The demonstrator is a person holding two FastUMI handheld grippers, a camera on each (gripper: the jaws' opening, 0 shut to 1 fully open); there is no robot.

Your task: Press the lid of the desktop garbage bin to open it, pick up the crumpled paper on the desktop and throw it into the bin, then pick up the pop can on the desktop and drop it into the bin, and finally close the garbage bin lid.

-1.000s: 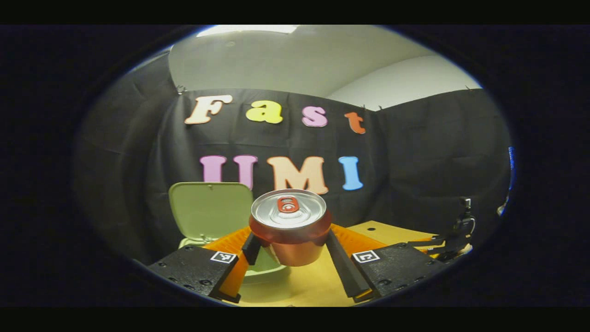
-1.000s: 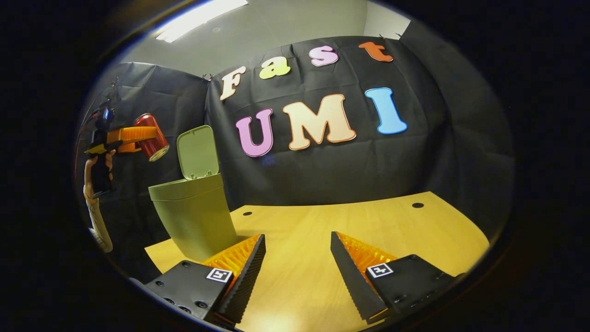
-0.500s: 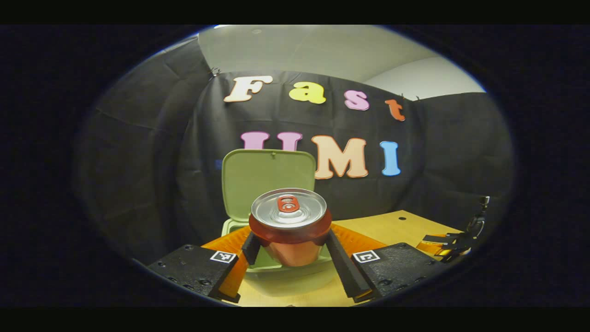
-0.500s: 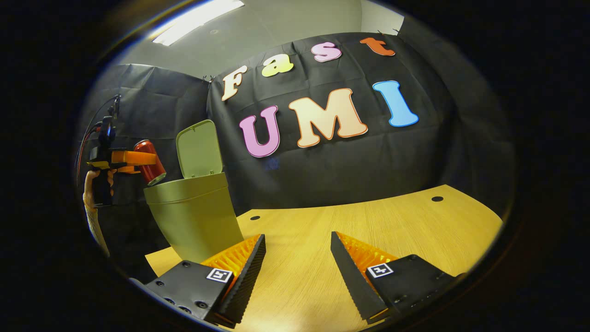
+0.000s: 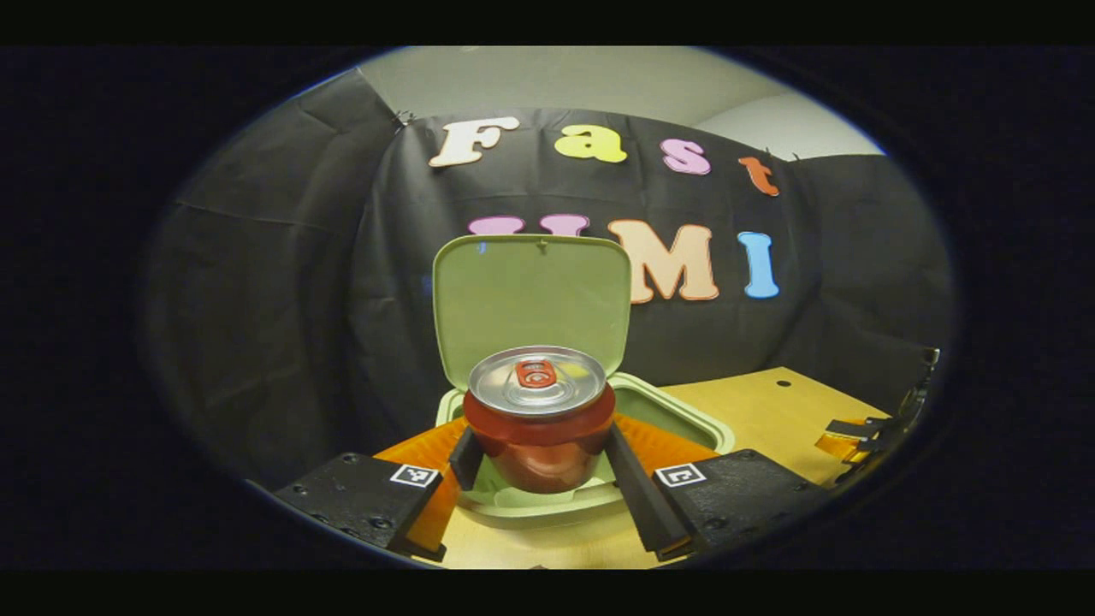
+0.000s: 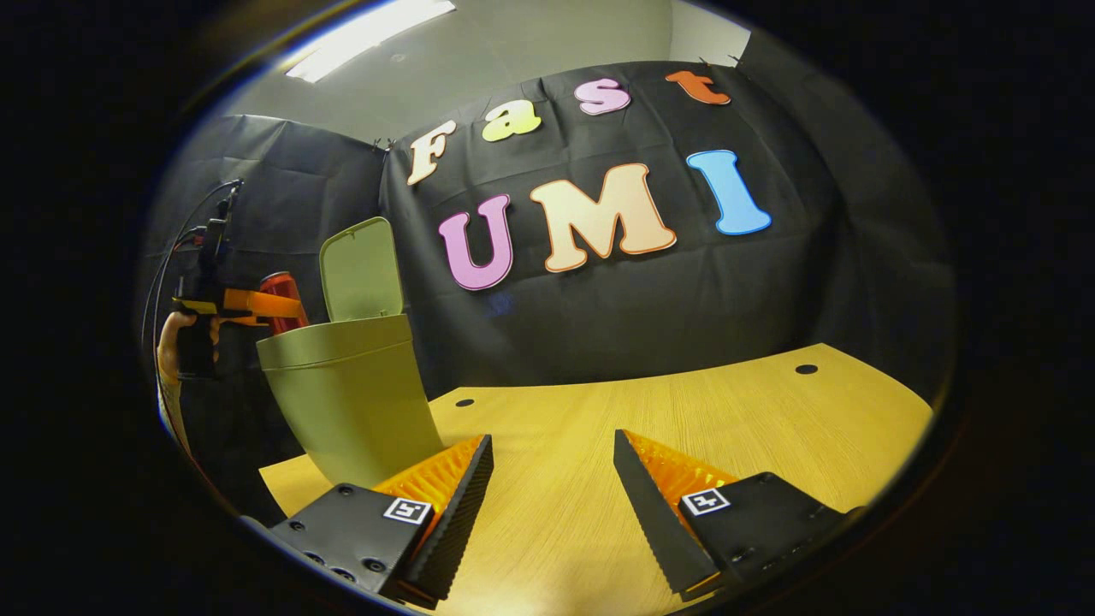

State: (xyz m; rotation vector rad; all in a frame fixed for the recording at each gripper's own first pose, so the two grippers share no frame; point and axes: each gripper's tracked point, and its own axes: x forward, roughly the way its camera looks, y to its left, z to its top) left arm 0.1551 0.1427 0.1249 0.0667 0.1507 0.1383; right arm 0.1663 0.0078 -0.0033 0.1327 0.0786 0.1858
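One pop can (image 5: 539, 419) clamped in left tongs (image 5: 541, 458) over one bin (image 6: 351, 393) (lid (image 5: 530, 304) up); right tongs (image 6: 552, 483) apart.

No readable text

The square black-and-white marker tags (image 5: 416, 476) on each claw carry only a coded pattern; the pop can (image 5: 539, 419) shows a plain top, with no brand in sight.

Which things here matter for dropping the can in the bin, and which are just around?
Part of the job:
- red metal pop can, clamped in the left hand-held gripper
- pale green plastic desktop bin, with its hinged green lid standing open

Just around:
- right hand-held gripper, open, holding nothing
- yellow wooden tabletop
- black cloth wall
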